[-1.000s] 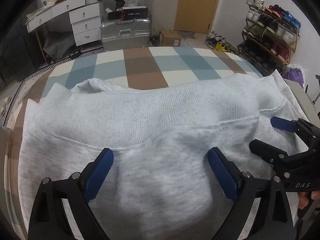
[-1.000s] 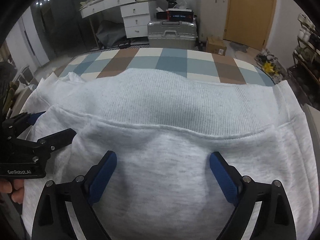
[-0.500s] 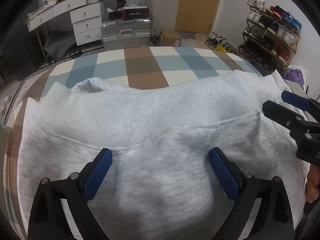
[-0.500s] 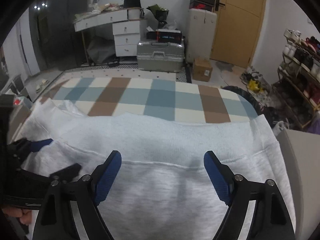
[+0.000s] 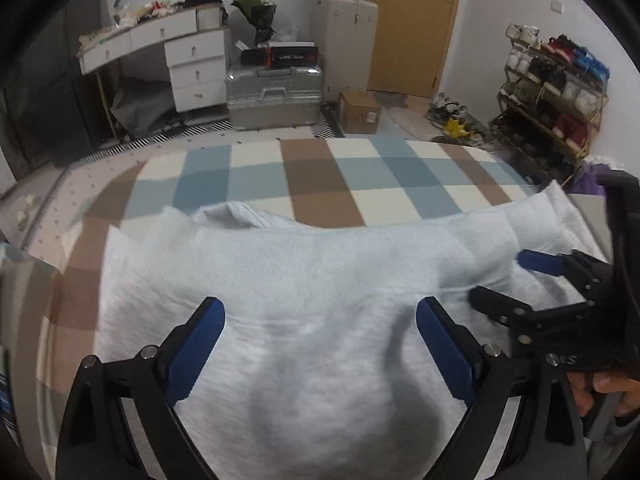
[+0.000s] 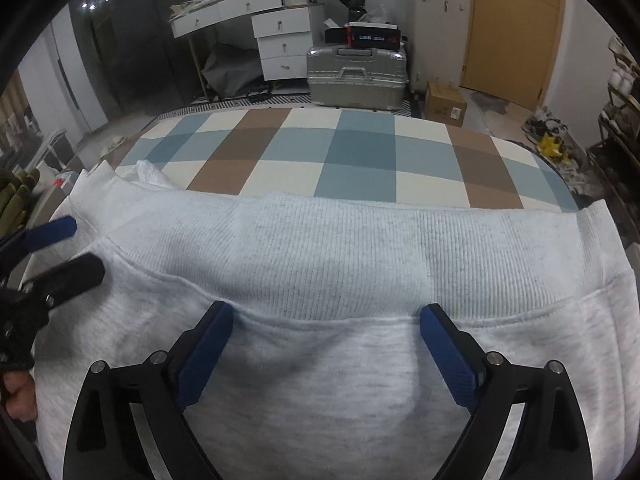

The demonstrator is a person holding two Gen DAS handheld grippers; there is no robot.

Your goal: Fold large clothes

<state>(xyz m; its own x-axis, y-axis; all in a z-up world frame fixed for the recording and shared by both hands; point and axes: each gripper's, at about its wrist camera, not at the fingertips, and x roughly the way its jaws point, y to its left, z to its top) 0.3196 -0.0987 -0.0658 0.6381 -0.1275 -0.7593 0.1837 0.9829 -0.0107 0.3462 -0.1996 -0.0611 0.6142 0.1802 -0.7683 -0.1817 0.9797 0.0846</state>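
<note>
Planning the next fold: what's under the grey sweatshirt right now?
The grey sweatshirt lies on a checked blue, brown and cream cover, bare beyond the ribbed hem. A white fabric fold pokes out at its far left. Anything directly beneath is covered.

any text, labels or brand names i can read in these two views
"S": one white letter on the right gripper body, rest of the marking hidden.
Printing on the dark box atop the silver suitcase: too blurred to read.
White label on the cardboard box: too small to read.
Nothing legible on the grey sweatshirt or the checked cover.
</note>
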